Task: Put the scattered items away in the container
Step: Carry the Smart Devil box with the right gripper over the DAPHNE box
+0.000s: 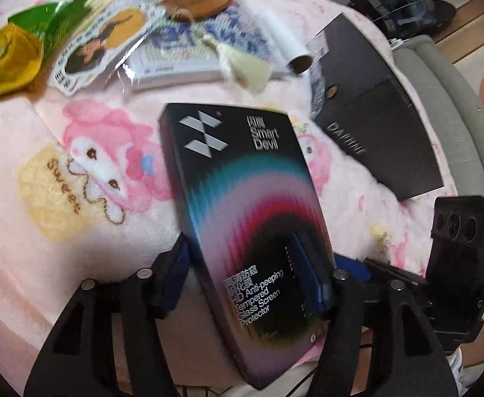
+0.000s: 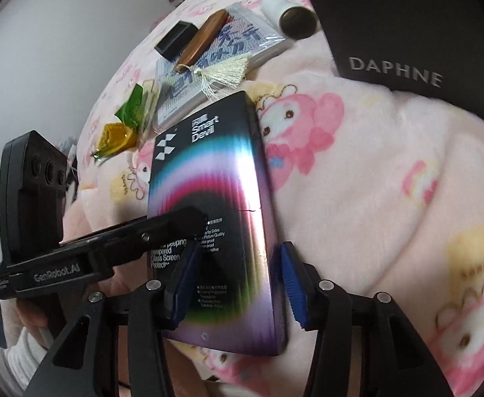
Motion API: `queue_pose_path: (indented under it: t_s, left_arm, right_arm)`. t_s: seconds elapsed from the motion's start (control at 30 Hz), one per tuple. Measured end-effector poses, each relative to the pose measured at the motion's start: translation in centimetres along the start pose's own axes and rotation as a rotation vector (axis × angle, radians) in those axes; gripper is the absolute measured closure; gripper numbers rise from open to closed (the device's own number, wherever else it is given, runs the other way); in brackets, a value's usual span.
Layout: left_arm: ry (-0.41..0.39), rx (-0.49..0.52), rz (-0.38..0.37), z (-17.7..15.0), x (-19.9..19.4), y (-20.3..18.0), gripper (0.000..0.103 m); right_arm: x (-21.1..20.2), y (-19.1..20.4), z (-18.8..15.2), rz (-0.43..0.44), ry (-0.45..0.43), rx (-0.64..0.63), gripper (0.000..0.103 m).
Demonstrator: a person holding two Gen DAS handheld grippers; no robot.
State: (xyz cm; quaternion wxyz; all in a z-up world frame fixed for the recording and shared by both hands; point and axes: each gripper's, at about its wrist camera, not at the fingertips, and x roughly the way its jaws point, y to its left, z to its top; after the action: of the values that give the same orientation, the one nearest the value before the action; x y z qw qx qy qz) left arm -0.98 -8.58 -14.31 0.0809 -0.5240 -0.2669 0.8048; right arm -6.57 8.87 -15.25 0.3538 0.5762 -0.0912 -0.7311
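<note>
A black Smart Devil screen protector box [image 1: 242, 218] with a rainbow arc is held tilted above the pink blanket; it also shows in the right wrist view [image 2: 215, 218]. My left gripper [image 1: 251, 274] is shut on its lower end, blue pads on both faces. My right gripper [image 2: 238, 281] straddles the same box with its blue pads apart, the right pad clear of the edge. The black DAPHNE box [image 2: 407, 33], the container, lies at the right; it also shows in the left wrist view [image 1: 374, 109].
On the pink cartoon blanket [image 1: 76, 165] lie a green-yellow snack packet [image 1: 13, 53], a sticker card [image 1: 99, 46], a blue-patterned flat pack [image 2: 215, 59] with a wooden comb and tassel [image 2: 205, 39], a small black box [image 2: 175, 38] and a white roll [image 2: 288, 10].
</note>
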Motion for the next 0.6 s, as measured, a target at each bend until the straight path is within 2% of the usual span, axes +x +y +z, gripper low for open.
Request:
queue_pose_path:
  t_s: [0.3,0.43,0.6]
  left_arm:
    - [-0.079,0.043,-0.036,0.1,-3.9,-3.1,0.049]
    - [-0.11,0.1,-0.043,0.8,-5.6,-6.0,0.05]
    - [-0.144,0.174,-0.046,2.7,-5.6,-10.3,0.051]
  right_arm:
    - [-4.0,1.2,-0.5,0.052,-0.08,-0.024,0.059]
    - [-7.1,0.6,-0.1,0.08,-0.152,-0.006,0.059]
    - [-10.4,-0.6,0.7,0.097,-0.24,0.005,0.059]
